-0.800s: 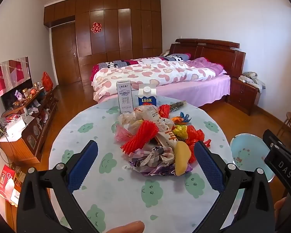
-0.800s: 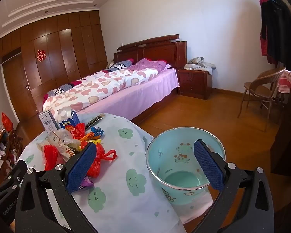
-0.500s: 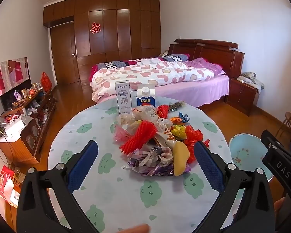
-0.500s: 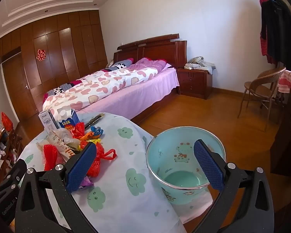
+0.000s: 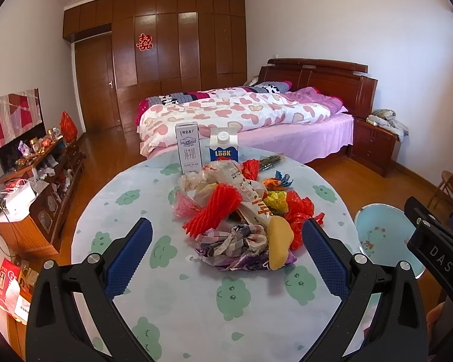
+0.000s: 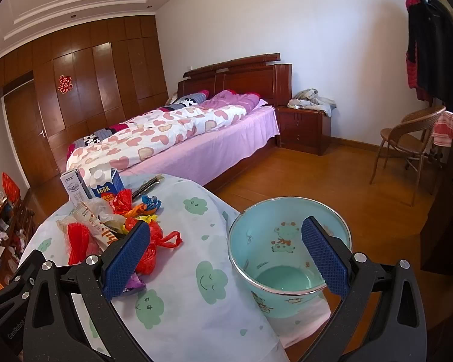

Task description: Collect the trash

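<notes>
Trash pile (image 5: 238,220) on table (image 5: 154,298), bucket (image 6: 290,259) beside, perhaps floor-standing

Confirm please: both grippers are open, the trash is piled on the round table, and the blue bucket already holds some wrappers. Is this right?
Not quite. The right wrist view shows the blue bucket with nothing in it. The rest holds: both grippers open, trash pile on the round table.

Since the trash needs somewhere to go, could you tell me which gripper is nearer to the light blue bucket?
The right. The right gripper hangs open with the light blue bucket just ahead of it, beside the table edge. The left gripper faces the trash pile, with the bucket off to its right.
</notes>
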